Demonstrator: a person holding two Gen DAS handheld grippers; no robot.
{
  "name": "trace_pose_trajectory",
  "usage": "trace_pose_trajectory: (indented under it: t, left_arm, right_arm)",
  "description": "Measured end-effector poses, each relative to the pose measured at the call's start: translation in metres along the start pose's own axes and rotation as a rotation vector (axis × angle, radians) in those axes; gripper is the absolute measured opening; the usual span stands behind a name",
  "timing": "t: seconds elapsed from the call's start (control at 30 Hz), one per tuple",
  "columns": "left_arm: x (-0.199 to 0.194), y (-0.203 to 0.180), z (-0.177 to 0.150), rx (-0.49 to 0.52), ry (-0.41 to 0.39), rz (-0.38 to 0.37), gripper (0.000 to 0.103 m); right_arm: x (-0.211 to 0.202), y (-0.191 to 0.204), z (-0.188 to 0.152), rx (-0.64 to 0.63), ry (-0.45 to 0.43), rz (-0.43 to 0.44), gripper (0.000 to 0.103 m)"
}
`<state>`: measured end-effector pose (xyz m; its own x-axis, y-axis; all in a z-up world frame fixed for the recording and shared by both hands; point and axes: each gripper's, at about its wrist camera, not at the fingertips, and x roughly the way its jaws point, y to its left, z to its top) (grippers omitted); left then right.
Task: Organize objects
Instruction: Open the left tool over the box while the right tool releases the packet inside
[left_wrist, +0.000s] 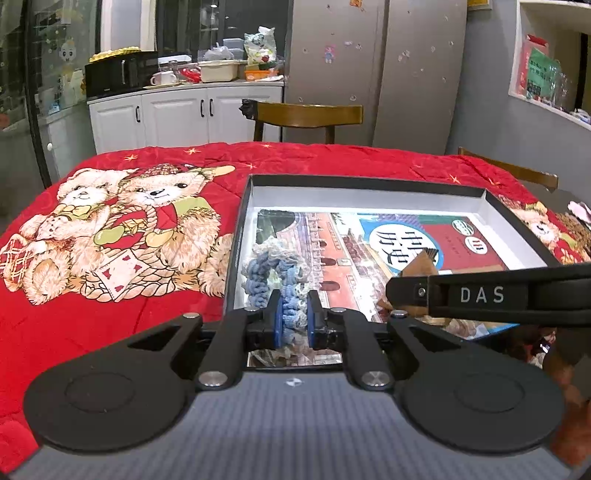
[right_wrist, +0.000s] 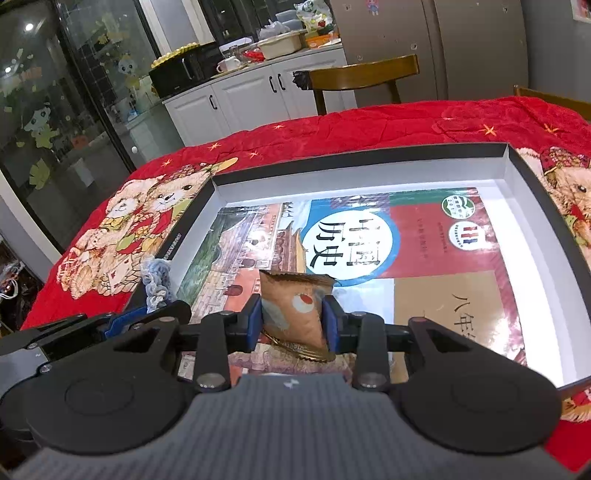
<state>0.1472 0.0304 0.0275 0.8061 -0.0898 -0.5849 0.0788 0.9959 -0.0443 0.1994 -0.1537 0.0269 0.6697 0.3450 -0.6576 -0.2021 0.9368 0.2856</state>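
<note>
A shallow black box with white inner walls lies on the table; a textbook lies flat in it. My left gripper is shut on a blue-and-white crocheted scrunchie and holds it over the box's near left corner. My right gripper is shut on a brown snack packet, held just above the textbook inside the box. The right gripper also shows in the left wrist view at the right. The scrunchie shows at the left of the right wrist view.
A red teddy-bear blanket covers the table. Wooden chairs stand at the far side and right. Beyond are white cabinets with kitchen clutter and a fridge.
</note>
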Motion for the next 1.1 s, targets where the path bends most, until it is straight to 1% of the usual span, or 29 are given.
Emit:
trace_pose_trajectory:
  t: [0.07, 0.2, 0.23, 0.27, 0.3, 0.33, 0.37, 0.43, 0.5, 0.53, 0.57, 0.67, 0.73, 0.83, 0.97, 1.0, 1.1]
  left_arm:
    - [0.0, 0.001, 0.0, -0.009, 0.001, -0.001, 0.015]
    - [0.0, 0.004, 0.003, -0.018, 0.004, 0.006, 0.016]
    - [-0.001, 0.006, 0.004, -0.025, 0.01, 0.004, 0.02]
    - [-0.002, 0.008, 0.005, -0.041, 0.015, -0.002, 0.025]
    - [-0.003, 0.01, 0.007, -0.06, 0.019, -0.011, 0.027]
    - [-0.004, 0.012, 0.008, -0.074, 0.019, -0.018, 0.031]
    - [-0.005, 0.014, 0.009, -0.084, 0.019, -0.022, 0.036]
    - [-0.007, 0.016, 0.012, -0.089, 0.018, -0.022, 0.043]
    - [-0.011, 0.017, 0.014, -0.096, 0.001, -0.021, 0.047]
    - [-0.013, 0.017, 0.016, -0.097, -0.008, -0.023, 0.051]
    - [-0.016, 0.017, 0.017, -0.095, -0.014, -0.026, 0.056]
    - [-0.027, 0.016, 0.022, -0.079, -0.062, -0.031, 0.063]
    - [-0.038, 0.013, 0.026, -0.058, -0.102, -0.032, 0.066]
    - [-0.058, 0.013, 0.033, -0.055, -0.165, -0.046, 0.067]
    - [-0.091, 0.012, 0.042, -0.045, -0.257, -0.077, 0.073]
    - [-0.099, 0.011, 0.043, -0.042, -0.277, -0.08, 0.073]
    - [-0.121, 0.009, 0.047, -0.045, -0.322, -0.102, 0.075]
  right_arm:
    - [0.0, 0.0, 0.0, 0.002, 0.001, 0.004, 0.042]
    - [-0.004, -0.007, 0.006, 0.04, -0.001, 0.027, 0.042]
    - [-0.006, -0.009, 0.008, 0.049, -0.005, 0.04, 0.045]
    - [-0.009, -0.011, 0.01, 0.061, -0.012, 0.054, 0.054]
    - [-0.012, -0.011, 0.012, 0.068, -0.021, 0.069, 0.058]
    - [-0.015, -0.012, 0.013, 0.071, -0.03, 0.082, 0.061]
    - [-0.018, -0.012, 0.014, 0.073, -0.039, 0.092, 0.063]
    - [-0.024, -0.01, 0.017, 0.069, -0.054, 0.103, 0.064]
    - [-0.032, -0.008, 0.02, 0.059, -0.08, 0.113, 0.068]
    - [-0.036, -0.007, 0.021, 0.054, -0.095, 0.117, 0.072]
    - [-0.04, -0.005, 0.023, 0.049, -0.106, 0.119, 0.073]
    - [-0.054, 0.0, 0.026, 0.031, -0.149, 0.126, 0.076]
    - [-0.066, 0.003, 0.029, 0.023, -0.182, 0.133, 0.078]
    - [-0.089, 0.008, 0.033, 0.005, -0.234, 0.136, 0.082]
    - [-0.13, 0.016, 0.035, -0.035, -0.348, 0.13, 0.089]
    - [-0.141, 0.017, 0.035, -0.038, -0.377, 0.123, 0.089]
    - [-0.17, 0.02, 0.033, -0.041, -0.449, 0.116, 0.096]
